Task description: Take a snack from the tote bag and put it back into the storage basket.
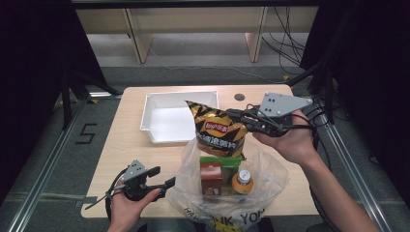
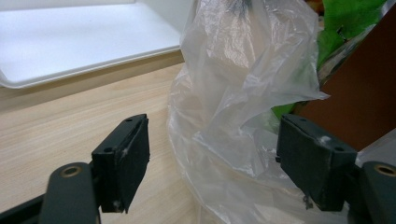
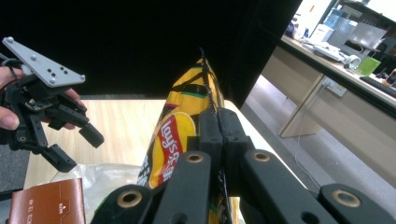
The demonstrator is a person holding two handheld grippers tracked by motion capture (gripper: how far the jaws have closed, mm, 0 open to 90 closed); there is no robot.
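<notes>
Hidden/cut off: chip bag [image 1: 220, 131] lower end sits behind bag rim in high view; in right gripper view it's seen edge-on, top seal running up past the pads. Plastic bag [image 1: 227, 193] bottom cut by frame edge, its print only partly readable. Brown carton [image 1: 211, 178] label too small to read. Bottle [image 1: 242, 180] – only orange cap + shoulder show, rest down inside.
Plastic bag contents: carton upright w/ green top, bottle just beside it on the right, chip bag lower end at the bag's far rim.
White tray [image 1: 153, 121]: on table [image 1: 116, 150] behind plastic bag, nothing in it; chip bag's top corner overlaps it in high view.
Chip bag place: held up above plastic bag mouth, tilted, clear of table.
Right gripper [image 1: 245, 119]: jaws pinched tight on chip bag's side edge, pads pressed together w/ film between.
Left gripper [image 1: 162, 178]: jaws wide, low at table's near-left edge, plastic film [image 2: 224, 121] bulging between the pads; left pad clear of it, right pad contact can't be told.
</notes>
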